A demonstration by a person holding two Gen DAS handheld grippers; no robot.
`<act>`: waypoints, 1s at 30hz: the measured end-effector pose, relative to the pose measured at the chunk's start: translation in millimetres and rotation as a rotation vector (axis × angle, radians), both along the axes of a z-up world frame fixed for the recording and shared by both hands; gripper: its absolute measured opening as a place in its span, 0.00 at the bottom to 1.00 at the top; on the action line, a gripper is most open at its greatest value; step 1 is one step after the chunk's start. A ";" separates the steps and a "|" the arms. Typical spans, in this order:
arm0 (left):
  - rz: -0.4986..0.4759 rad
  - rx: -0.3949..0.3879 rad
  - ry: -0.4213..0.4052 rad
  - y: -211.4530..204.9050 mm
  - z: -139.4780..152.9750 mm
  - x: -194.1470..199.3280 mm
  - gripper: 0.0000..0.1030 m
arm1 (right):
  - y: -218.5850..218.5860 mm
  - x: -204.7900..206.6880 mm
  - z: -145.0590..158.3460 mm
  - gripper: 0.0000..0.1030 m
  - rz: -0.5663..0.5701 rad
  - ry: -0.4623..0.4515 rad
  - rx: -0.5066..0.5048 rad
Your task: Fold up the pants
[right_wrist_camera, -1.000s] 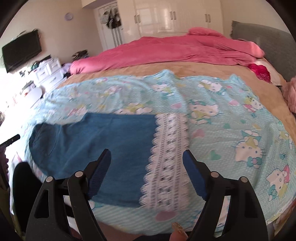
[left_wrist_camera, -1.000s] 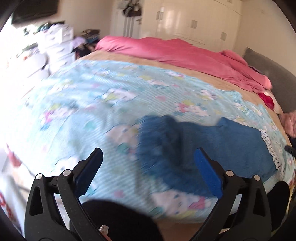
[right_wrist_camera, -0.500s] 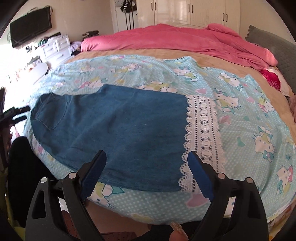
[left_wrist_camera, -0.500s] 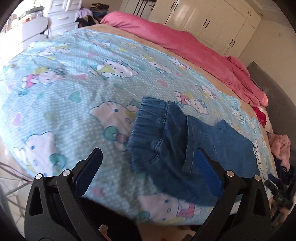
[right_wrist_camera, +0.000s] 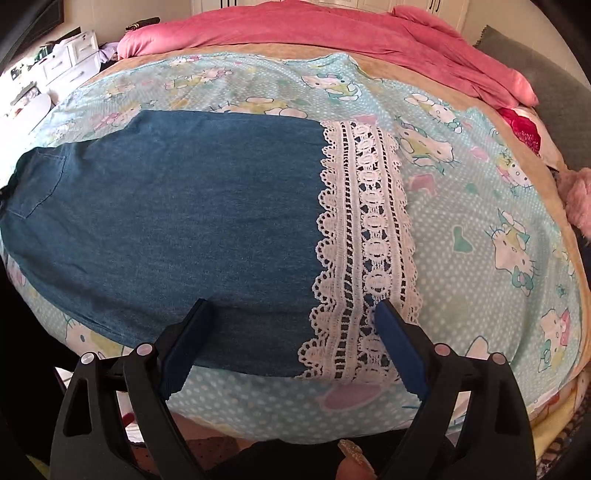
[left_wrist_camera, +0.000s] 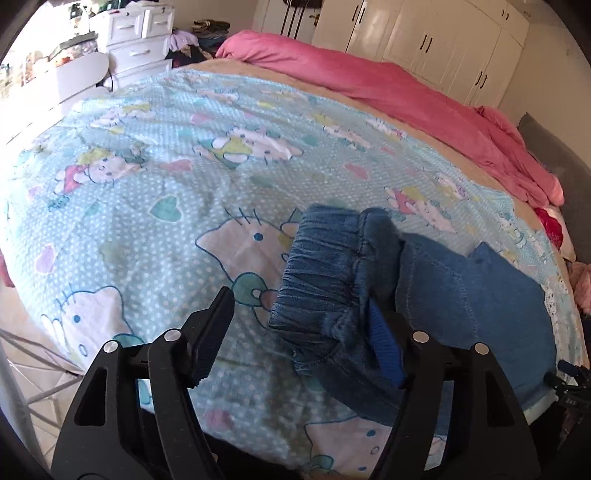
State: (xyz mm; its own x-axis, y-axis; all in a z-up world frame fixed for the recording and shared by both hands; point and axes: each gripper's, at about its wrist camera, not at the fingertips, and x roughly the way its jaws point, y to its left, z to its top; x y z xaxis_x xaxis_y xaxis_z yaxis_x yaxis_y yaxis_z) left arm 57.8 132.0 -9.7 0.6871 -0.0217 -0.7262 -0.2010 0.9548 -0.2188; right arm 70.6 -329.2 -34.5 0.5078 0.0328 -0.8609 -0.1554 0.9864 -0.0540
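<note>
While the left wrist view looks across the bed [left_wrist_camera: 436, 140], the left hand-held gripper [left_wrist_camera: 301, 314] sits low over the near edge with its jaws spread wide. The pants [left_wrist_camera: 461, 306], blue denim, lie on the light blue cartoon-cat sheet [left_wrist_camera: 166, 177] at the right of this view. Their gathered elastic waistband [left_wrist_camera: 317, 273] is bunched up between the jaws, and the right finger's blue pad [left_wrist_camera: 384, 343] touches the denim fold just behind it; the left finger stands apart from the cloth, over bare sheet. Nothing is clamped. A pink duvet [left_wrist_camera: 388, 88] lies heaped along the far side of the bed, with white wardrobes [left_wrist_camera: 424, 37] behind it and a white drawer unit [left_wrist_camera: 140, 40] at the far left.

From the right wrist view, the pants [right_wrist_camera: 184, 221] lie flat and spread across the sheet [right_wrist_camera: 498, 221], waist end to the left, with a back pocket [right_wrist_camera: 40, 184] showing there. A broad band of white lace trim [right_wrist_camera: 365, 240] finishes the leg end at the right. The right hand-held gripper [right_wrist_camera: 291, 306] hovers at the near edge of the leg, jaws wide apart: the left finger over plain denim, the right finger over the lace. It holds nothing. The pink duvet [right_wrist_camera: 332, 29] crosses the top.
</note>
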 end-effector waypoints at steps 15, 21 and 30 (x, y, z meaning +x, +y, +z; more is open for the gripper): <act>-0.299 0.059 -0.092 -92.7 59.9 8.9 0.77 | 14.3 12.4 71.2 0.86 0.074 -0.199 0.148; -0.350 0.145 0.119 -127.2 8.1 66.3 0.81 | 55.3 72.4 80.3 0.86 0.166 -0.162 0.179; -0.319 0.208 0.097 -116.5 -33.1 47.4 0.81 | 150.3 176.4 45.1 0.85 0.360 -0.040 0.109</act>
State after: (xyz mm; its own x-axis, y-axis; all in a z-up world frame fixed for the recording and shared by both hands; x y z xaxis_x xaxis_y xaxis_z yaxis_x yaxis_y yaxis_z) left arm 105.2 15.5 -42.8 0.5974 -0.0687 -0.7990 0.1026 0.9947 -0.0088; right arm 247.0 -179.0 10.7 0.4798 0.3054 -0.8225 -0.4930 0.8693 0.0352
